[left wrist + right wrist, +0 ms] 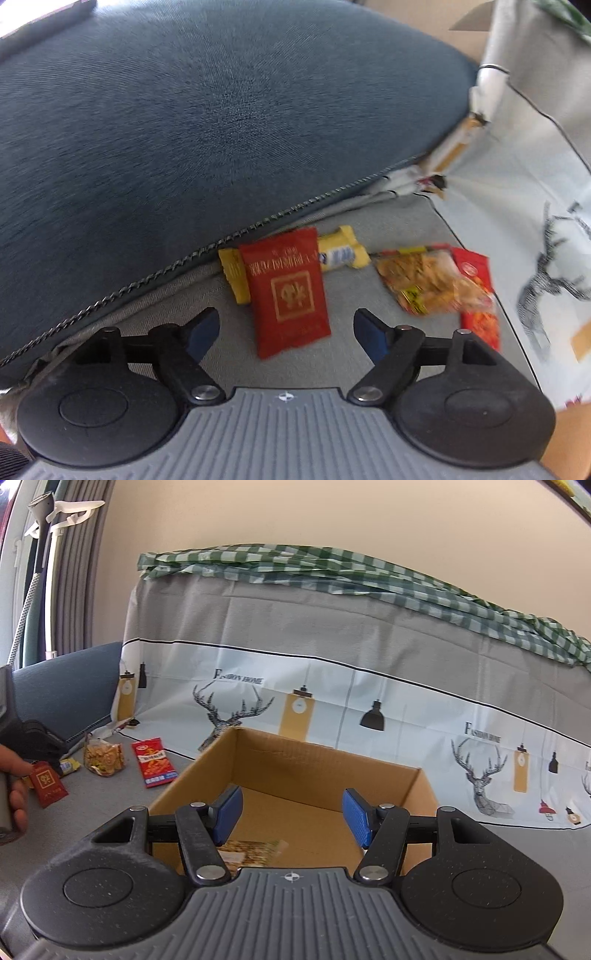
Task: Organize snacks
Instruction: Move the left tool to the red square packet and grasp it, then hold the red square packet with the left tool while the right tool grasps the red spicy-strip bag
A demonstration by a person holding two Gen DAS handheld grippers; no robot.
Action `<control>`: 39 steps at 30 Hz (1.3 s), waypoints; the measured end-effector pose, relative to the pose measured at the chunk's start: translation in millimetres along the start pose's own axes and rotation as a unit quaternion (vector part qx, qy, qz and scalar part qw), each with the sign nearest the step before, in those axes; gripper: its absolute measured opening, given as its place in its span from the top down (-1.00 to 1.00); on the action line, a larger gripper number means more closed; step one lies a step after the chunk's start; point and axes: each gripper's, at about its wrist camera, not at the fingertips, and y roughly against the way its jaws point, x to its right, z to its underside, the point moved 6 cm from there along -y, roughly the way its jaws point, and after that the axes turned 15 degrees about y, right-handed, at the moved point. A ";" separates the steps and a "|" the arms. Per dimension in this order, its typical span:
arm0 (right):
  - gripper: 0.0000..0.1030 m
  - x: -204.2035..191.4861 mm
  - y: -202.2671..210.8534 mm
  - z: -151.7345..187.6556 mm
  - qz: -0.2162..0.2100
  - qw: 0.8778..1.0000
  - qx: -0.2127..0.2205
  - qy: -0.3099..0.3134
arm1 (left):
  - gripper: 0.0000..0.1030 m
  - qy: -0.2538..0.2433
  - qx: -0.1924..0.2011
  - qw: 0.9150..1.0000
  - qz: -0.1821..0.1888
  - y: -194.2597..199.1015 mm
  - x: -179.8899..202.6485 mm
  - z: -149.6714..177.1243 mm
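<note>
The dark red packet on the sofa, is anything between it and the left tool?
Nothing visible. The left tool is open, and the dark red packet lies flat just ahead of its tips. The yellow bar sits partly behind it, not in front.

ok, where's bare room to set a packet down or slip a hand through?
Free: most of the cardboard box floor, one packet at its near wall; grey seat between box and red peanut bag. Crowded: by the blue cushion, where red sachet, yellow bar and clear bag cluster.

Glossy foil red packet [290,291] lies on matt grey cloth [354,291], beside the woven blue cushion [184,122]; the box [424,786] near it is plain cardboard.
</note>
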 end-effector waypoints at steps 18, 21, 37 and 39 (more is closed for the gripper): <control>-0.21 -61.5 -33.3 -27.4 -0.042 0.999 -0.005 0.012 | 0.05 -0.008 -0.028 0.999 -0.032 -15.1 -1.6 -23.5; -0.21 -67.4 -36.6 -29.6 -0.042 0.999 -0.007 0.014 | 0.08 -0.005 -0.036 0.999 -0.022 -9.3 -4.1 -19.1; -0.21 -90.8 -45.6 -57.4 -0.035 0.999 -0.009 0.032 | 0.10 -0.011 -0.080 0.996 0.032 5.4 -5.2 -8.9; -0.21 -93.6 -52.6 -74.3 -0.053 0.998 -0.006 0.024 | 0.10 -0.006 -0.086 0.996 0.029 -2.8 -3.4 -7.8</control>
